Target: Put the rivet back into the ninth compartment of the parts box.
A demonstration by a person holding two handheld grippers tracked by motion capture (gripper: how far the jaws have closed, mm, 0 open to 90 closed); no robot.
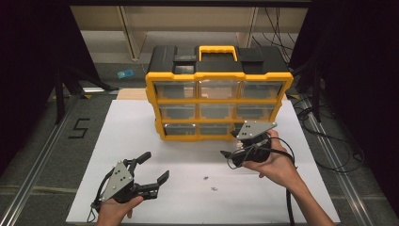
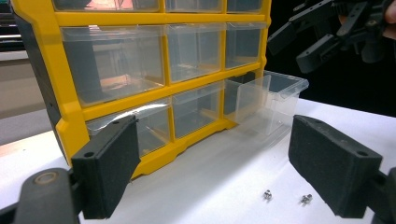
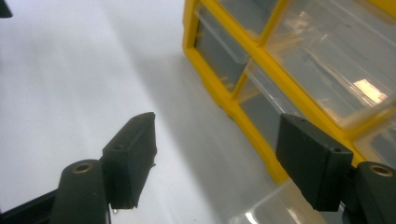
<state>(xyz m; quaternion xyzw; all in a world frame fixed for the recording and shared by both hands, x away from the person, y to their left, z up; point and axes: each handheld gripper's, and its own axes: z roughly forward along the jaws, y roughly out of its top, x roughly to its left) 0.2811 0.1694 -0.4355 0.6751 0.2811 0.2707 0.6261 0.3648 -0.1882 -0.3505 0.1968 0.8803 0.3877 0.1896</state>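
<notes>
Two small screws lie just ahead of the left gripper, jaws wide, empty. Right gripper wide, empty, beside pulled-out clear drawer.

1 organizer, 9 drawers, 2 screws, 2 grippers.
</notes>
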